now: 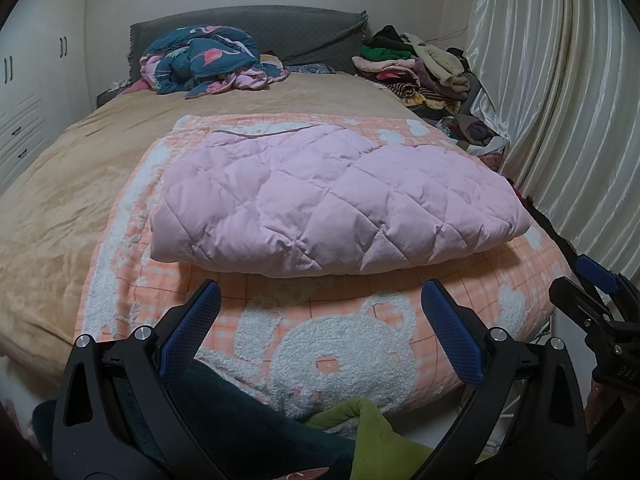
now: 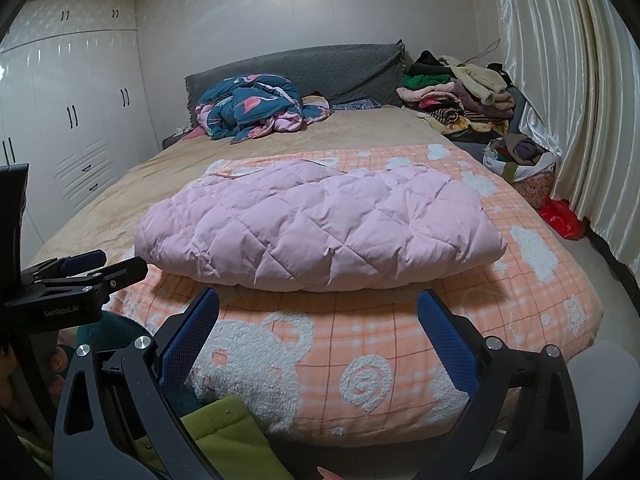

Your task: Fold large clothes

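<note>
A pink quilted garment point(image 1: 332, 200) lies folded into a thick rectangle on an orange checked blanket with white bears point(image 1: 340, 340), at the foot of the bed. It also shows in the right wrist view point(image 2: 320, 224), on the same blanket point(image 2: 360, 352). My left gripper point(image 1: 320, 300) is open and empty, just short of the garment's near edge. My right gripper point(image 2: 318, 308) is open and empty, also just in front of that edge. Each gripper shows at the side of the other's view: the right gripper point(image 1: 592, 292) and the left gripper point(image 2: 92, 268).
A crumpled blue flamingo quilt point(image 1: 204, 60) lies by the grey headboard point(image 1: 280, 28). A pile of clothes point(image 1: 420, 68) sits at the bed's far right. Curtains point(image 1: 560, 100) hang on the right, a white wardrobe point(image 2: 80, 120) on the left. A red bag point(image 2: 560, 216) lies on the floor.
</note>
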`<state>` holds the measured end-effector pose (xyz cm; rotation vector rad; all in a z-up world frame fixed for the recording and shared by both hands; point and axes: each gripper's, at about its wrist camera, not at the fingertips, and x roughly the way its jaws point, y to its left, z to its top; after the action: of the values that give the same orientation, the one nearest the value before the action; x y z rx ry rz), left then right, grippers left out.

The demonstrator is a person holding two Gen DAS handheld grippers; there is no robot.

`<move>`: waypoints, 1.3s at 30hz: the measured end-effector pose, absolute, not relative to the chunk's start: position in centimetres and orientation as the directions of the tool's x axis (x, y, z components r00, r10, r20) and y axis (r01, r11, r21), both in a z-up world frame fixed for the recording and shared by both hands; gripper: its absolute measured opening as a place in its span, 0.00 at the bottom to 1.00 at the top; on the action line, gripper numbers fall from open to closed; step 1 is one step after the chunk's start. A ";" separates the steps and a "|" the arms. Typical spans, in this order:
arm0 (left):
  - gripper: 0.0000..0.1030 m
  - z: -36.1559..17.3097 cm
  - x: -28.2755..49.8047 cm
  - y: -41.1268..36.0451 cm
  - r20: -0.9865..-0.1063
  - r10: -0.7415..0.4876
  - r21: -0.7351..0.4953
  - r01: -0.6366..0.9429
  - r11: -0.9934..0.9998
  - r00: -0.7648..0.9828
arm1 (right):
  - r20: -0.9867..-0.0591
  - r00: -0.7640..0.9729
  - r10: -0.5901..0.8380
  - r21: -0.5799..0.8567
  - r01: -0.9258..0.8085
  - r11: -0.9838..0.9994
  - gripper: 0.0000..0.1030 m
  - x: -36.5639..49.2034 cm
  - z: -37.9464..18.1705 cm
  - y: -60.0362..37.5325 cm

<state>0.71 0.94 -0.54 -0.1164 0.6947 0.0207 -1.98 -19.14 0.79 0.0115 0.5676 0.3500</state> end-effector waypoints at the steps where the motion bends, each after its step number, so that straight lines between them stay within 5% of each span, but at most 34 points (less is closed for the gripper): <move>1: 0.91 -0.5 0.7 0.9 -0.639 -0.019 -0.101 -0.059 0.993 0.769 | -0.525 0.786 0.327 0.108 -0.320 0.941 0.96 -2.0 0.8 -19.2; 39: 0.91 -0.4 0.6 0.7 -0.632 -0.015 -0.082 -0.048 0.995 0.775 | -0.521 0.789 0.326 0.106 -0.320 0.942 0.96 -2.2 0.9 -19.3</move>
<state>0.61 0.72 -0.38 -0.0952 0.6839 0.0180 -2.23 -19.26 0.93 0.0121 0.5635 0.3479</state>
